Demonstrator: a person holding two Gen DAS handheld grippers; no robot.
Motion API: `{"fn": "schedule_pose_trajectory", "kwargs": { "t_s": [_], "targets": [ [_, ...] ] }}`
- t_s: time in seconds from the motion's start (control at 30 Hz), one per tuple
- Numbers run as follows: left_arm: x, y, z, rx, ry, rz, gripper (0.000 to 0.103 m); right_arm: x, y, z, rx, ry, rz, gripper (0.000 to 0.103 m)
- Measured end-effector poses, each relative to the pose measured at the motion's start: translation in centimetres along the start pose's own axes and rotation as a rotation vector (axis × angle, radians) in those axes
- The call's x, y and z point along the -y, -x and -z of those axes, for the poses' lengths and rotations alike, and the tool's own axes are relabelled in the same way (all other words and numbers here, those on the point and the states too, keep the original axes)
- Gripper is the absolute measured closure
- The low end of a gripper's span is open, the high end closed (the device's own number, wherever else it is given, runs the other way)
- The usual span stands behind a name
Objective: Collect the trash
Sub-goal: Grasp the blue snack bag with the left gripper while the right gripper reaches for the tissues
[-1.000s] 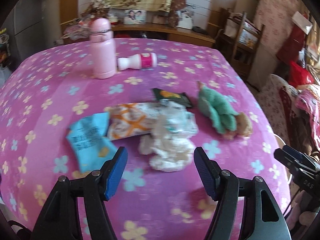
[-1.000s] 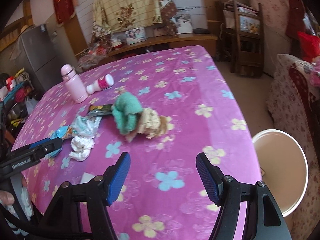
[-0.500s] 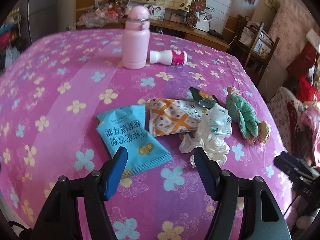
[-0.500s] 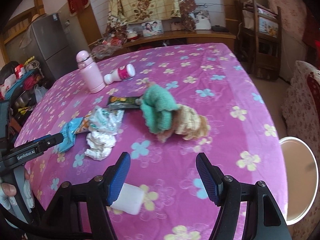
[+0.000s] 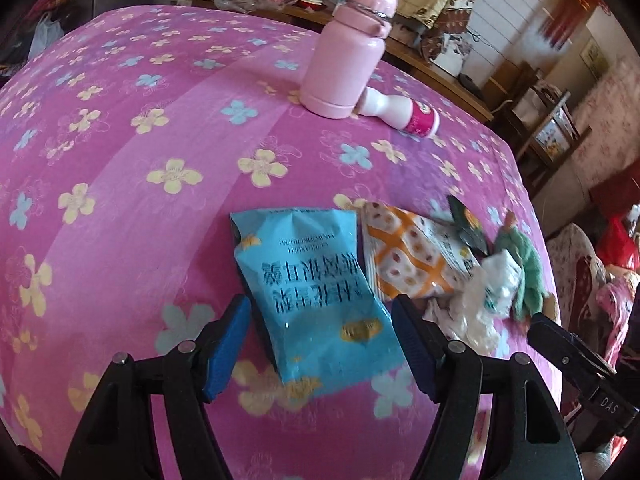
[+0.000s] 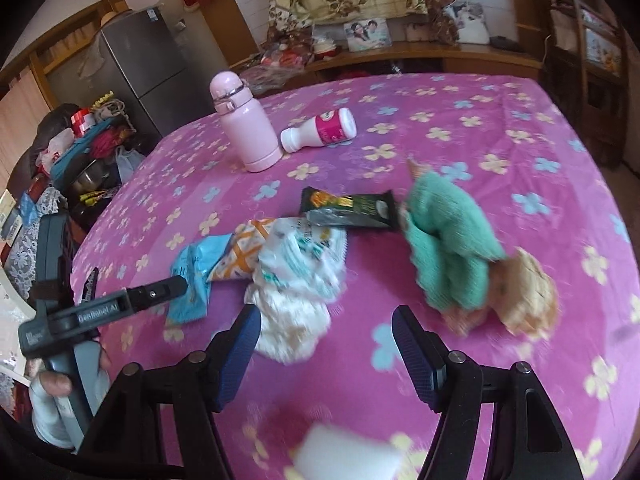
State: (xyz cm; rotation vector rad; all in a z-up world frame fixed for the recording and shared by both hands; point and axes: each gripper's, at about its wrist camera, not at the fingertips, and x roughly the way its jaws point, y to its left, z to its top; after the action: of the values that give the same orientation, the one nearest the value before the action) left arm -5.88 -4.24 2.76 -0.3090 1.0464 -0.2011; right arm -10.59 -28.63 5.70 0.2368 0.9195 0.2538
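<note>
Left gripper [image 5: 322, 344] spread, just opened wider, straddling the flat blue wrapper [image 5: 316, 300] on the tabletop [image 5: 120, 160], right gripper [image 6: 326, 354] spread empty; pads may slide over the thin film.

1. A table with a pink cloth [image 5: 120, 152] with yellow and blue flowers holds everything.
2. A pink bottle [image 5: 346, 52] stands up on it.
3. A small white bottle [image 5: 400, 116] lies on its side just beside the pink one.
4. A blue snack bag [image 5: 316, 300], an orange and white bag [image 5: 408, 260] and a dark wrapper [image 6: 352, 210] lie close together.
5. Crumpled white paper [image 6: 296, 316] lies by them.
6. A doll in green [image 6: 452, 248] lies near the wrapper.
7. A white block [image 6: 348, 456] lies at the near edge.
</note>
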Motion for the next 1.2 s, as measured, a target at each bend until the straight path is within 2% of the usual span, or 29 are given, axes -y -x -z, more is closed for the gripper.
{"fn": "schedule_pose_trajectory", "kwargs": {
  "t_s": [0.17, 0.4, 0.43, 0.47, 0.53, 0.63, 0.87, 1.2],
  "targets": [
    [0.2, -1.7, -0.7, -0.01, 0.015, -0.012, 0.028, -0.2, -2.7, -1.5, -0.036, -0.005, -0.024, 0.031],
    [1.1, -2.7, -1.5, 0.007, -0.039, -0.073, 0.027, 0.3, -5.4, -2.3, -0.067, -0.041, -0.076, 0.031],
    [1.2, -2.8, -1.5, 0.008, -0.049, -0.075, 0.027, 0.4, -5.4, -2.2, -0.063, -0.04, -0.078, 0.034],
    [1.3, -2.9, -1.5, 0.012, -0.061, -0.077, 0.028, 0.3, -5.3, -2.2, -0.056, -0.038, -0.082, 0.049],
    [1.2, -2.7, -1.4, 0.014, -0.07, -0.041, 0.041, 0.3, -4.9, -2.1, -0.039, -0.031, -0.099, 0.062],
    [1.1, -1.7, -1.1, 0.018, -0.072, -0.028, 0.051, 0.1, -3.2, -2.0, 0.013, -0.019, -0.107, 0.065],
    [1.4, 2.9, -0.5, 0.084, -0.089, 0.017, 0.052, -0.1, 1.6, -1.2, 0.095, 0.016, -0.117, 0.068],
    [7.2, 5.9, 1.7, 0.134, -0.22, 0.048, 0.052, 0.8, 7.0, 1.2, 0.155, 0.026, -0.053, 0.068]
  ]
}}
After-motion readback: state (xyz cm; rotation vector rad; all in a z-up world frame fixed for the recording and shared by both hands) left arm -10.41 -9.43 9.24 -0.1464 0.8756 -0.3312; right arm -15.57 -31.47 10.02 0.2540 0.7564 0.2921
